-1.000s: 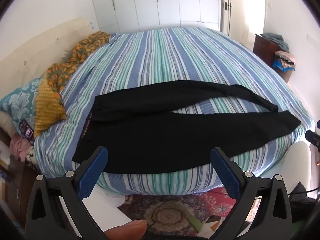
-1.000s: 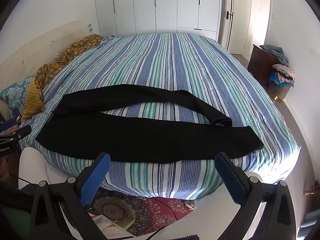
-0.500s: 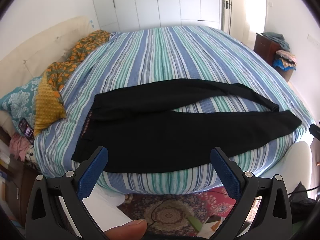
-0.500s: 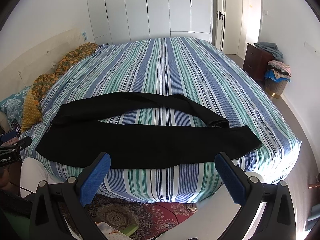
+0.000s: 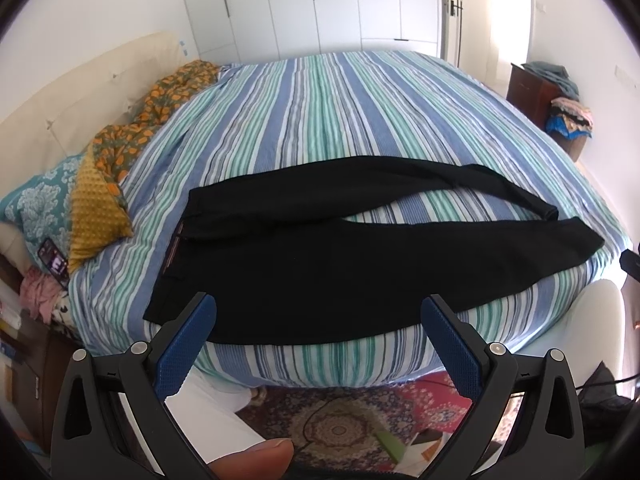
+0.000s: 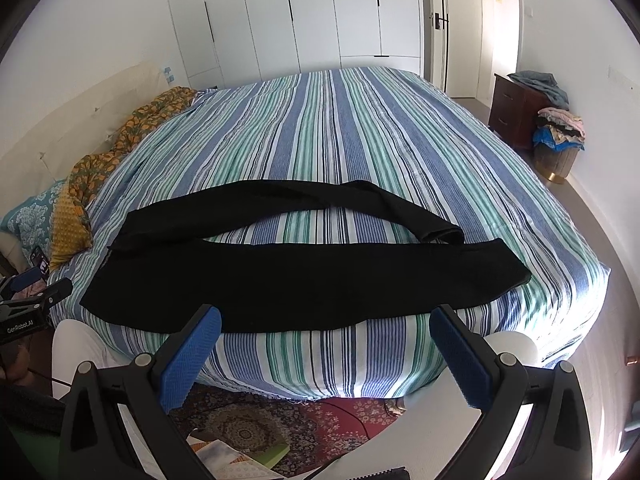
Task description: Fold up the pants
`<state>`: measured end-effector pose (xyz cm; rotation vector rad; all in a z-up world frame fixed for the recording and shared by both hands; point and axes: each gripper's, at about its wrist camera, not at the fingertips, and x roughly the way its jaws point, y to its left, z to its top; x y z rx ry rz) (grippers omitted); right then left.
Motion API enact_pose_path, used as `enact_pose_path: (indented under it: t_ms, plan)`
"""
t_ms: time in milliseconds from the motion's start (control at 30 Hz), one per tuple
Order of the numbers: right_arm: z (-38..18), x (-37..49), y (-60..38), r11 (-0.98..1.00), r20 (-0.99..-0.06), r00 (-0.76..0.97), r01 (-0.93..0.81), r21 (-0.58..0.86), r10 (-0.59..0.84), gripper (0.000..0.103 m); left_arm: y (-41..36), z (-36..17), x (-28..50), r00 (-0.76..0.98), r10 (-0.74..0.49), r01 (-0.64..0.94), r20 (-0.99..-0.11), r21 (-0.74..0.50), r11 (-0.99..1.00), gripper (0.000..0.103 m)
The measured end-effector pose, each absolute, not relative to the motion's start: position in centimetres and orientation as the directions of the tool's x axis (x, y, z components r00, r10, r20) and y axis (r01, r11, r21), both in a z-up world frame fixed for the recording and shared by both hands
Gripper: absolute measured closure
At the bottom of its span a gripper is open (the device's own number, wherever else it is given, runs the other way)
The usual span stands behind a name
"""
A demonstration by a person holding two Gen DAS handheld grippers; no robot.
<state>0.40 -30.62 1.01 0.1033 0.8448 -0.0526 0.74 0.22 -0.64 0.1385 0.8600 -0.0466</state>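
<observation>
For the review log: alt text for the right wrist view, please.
Black pants lie spread across the near edge of a striped bed, legs apart. The open right gripper hovers short of them, holding nothing.

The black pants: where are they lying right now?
In both wrist views the black pants lie spread across the near edge of the striped bed, waistband toward the yellow pillow on the left.

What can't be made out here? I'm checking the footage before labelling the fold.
- Black fabric pants: near edge hidden behind the open left claw in the left wrist view; likewise behind the open right claw in the right wrist view.
- Far leg's cuff: bunched, so its hem can't be read.
- Brown waistband strip: too small to read any label.
</observation>
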Motion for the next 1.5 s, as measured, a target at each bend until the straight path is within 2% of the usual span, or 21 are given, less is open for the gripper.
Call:
enact_pose_path:
  t_ms: [1500]
  plan:
    - [0.7,0.6,-29.1,0.996,-0.762,0.646,0.037,0.077,0.035,0.000,-0.1,-0.9,0.8,0.638,-0.016,0.120,-0.770,0.079,0.990,0.001]
